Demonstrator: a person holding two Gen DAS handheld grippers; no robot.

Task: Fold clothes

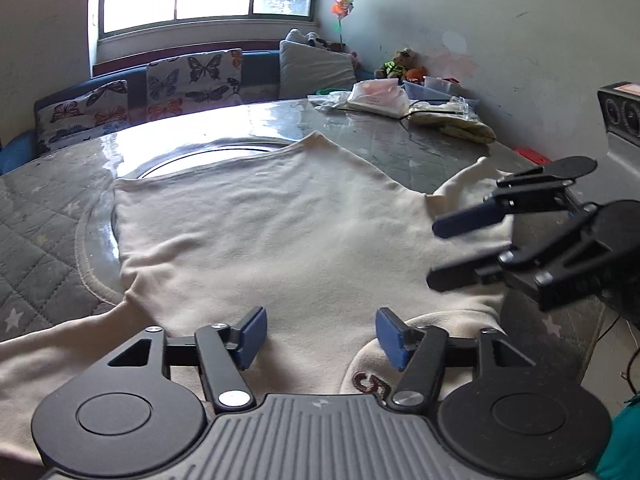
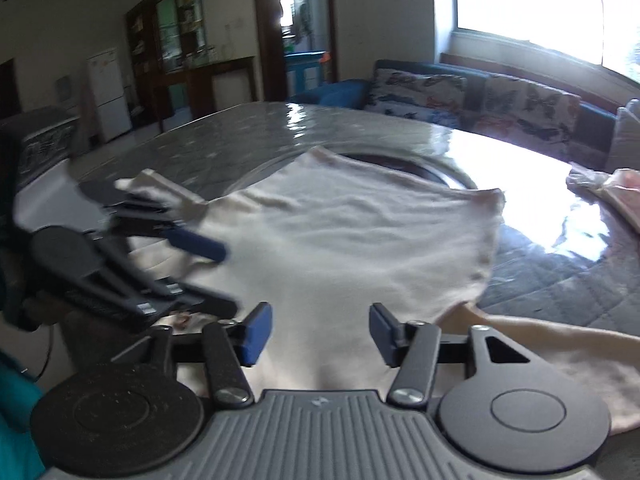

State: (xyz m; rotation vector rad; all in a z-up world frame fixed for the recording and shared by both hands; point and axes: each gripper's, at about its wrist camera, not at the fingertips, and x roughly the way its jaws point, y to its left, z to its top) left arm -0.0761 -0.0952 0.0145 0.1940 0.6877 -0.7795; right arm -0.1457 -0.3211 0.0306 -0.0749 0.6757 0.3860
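Observation:
A cream long-sleeved top lies spread flat on the table, its hem toward the window and its sleeves out to both sides. It also shows in the right wrist view. A folded edge with dark red lettering lies near my left gripper. My left gripper is open and empty, just above the near edge of the top. My right gripper is open and empty over the same near edge. Each gripper shows in the other's view, the right one over the right sleeve and the left one blurred.
The table has a quilted grey cover under glossy plastic and a round glass turntable. A pile of bags and cloth sits at its far right. A sofa with butterfly cushions stands under the window. A grey appliance stands at right.

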